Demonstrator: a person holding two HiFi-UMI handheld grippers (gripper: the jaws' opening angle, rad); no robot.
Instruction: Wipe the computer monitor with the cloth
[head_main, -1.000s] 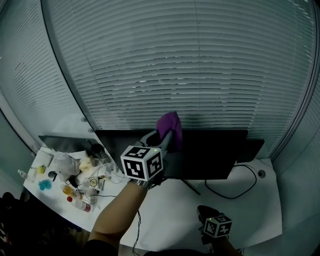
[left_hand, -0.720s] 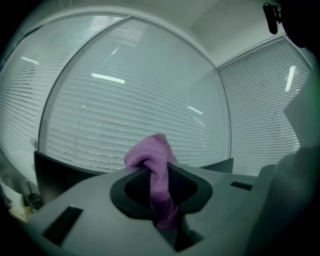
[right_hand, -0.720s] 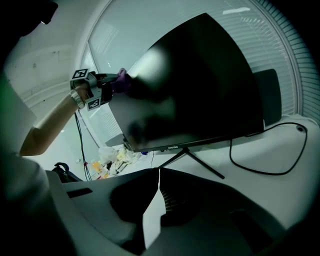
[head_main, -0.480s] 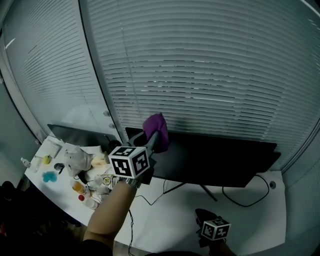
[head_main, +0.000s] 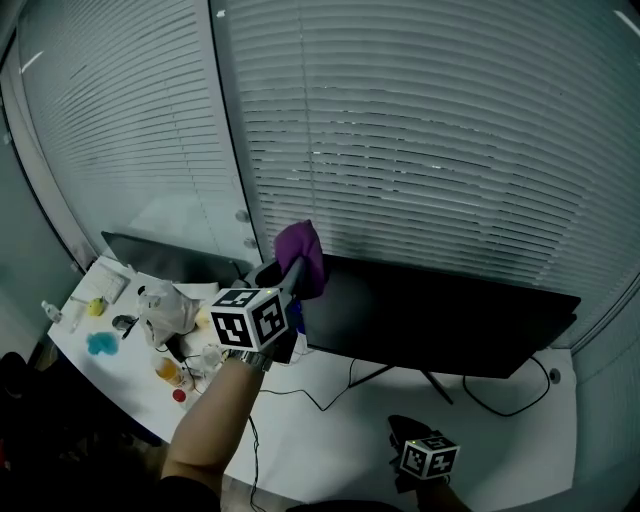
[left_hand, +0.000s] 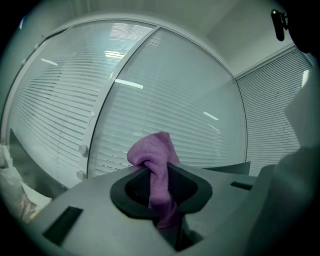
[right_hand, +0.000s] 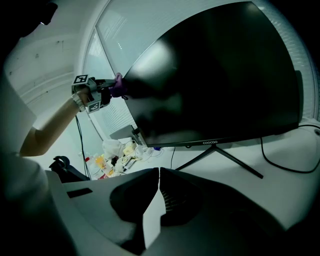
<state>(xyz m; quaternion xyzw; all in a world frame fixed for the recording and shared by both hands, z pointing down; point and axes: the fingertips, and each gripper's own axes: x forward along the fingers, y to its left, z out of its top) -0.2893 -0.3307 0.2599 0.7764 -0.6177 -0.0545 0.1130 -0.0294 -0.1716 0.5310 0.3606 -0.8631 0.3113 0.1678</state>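
A wide black monitor (head_main: 430, 315) stands on a white desk (head_main: 340, 435) in front of closed blinds. My left gripper (head_main: 292, 272) is shut on a purple cloth (head_main: 300, 252) and holds it at the monitor's top left corner. In the left gripper view the cloth (left_hand: 156, 165) bulges out between the jaws. The right gripper view shows the dark screen (right_hand: 215, 80) and the cloth (right_hand: 118, 86) at its upper left edge. My right gripper (head_main: 412, 452) is low by the desk's front edge, jaws together with nothing between them (right_hand: 157, 192).
Bottles, a white bag and small clutter (head_main: 165, 335) crowd the desk's left end beside a second dark screen (head_main: 160, 258). A black cable (head_main: 500, 400) loops on the desk behind the monitor's stand (head_main: 400, 375). Blinds (head_main: 420, 130) cover the window behind.
The left gripper and cloth have slid left along the monitor's top edge to its left corner. The head view has turned, so the monitor sits further right. The right gripper has hardly moved.
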